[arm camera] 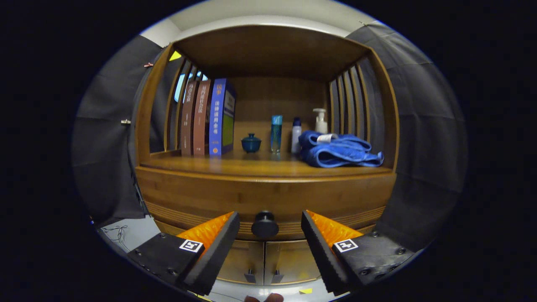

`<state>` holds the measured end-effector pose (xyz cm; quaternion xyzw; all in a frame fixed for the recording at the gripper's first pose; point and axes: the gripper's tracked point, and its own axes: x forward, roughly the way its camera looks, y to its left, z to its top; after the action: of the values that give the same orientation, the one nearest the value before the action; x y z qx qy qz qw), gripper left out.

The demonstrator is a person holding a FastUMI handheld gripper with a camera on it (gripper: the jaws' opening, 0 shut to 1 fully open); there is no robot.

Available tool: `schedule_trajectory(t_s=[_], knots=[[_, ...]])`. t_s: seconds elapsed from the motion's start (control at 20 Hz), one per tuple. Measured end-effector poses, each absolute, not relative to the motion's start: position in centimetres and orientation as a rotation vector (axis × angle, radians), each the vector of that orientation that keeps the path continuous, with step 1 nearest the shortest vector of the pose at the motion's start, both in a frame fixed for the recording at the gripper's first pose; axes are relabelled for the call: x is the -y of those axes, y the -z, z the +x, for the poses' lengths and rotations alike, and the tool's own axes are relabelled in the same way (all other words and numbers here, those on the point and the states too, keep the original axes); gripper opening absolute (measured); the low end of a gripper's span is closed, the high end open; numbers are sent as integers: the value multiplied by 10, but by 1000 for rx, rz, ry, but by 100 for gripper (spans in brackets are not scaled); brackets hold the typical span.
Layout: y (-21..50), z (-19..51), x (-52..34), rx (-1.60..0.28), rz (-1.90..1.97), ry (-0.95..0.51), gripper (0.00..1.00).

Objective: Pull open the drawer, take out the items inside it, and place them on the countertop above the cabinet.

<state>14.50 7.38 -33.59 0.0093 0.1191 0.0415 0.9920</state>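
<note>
A wooden cabinet stands ahead of me, its drawer front (264, 195) closed. A round dark knob (264, 225) sticks out of the drawer front. My gripper (269, 220) is open, with the knob in the gap between the two fingers, touching neither. The countertop (251, 165) lies just above the drawer. What is inside the drawer is hidden.
On the countertop stand three upright books (207, 119) at the left, a small blue lidded pot (251, 143), a blue bottle (276, 133), a white bottle (296, 135), a pump dispenser (321, 121) and a folded blue towel (340, 151). Two lower doors (264, 260) sit under the drawer.
</note>
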Motion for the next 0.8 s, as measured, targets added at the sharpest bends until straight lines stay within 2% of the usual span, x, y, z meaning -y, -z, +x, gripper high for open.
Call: schedule_trajectory(t_s=[0.2, 0.35, 0.4, 0.55, 0.65, 0.8], knots=[[350, 157, -77, -253, 12, -87, 96], [362, 164, -80, -278, 44, -85, 87], [363, 169, -80, -281, 45, -85, 82], [363, 170, -78, -286, 51, -67, 52], [363, 169, -77, -276, 82, -59, 43], [363, 169, -78, -279, 91, -70, 37]])
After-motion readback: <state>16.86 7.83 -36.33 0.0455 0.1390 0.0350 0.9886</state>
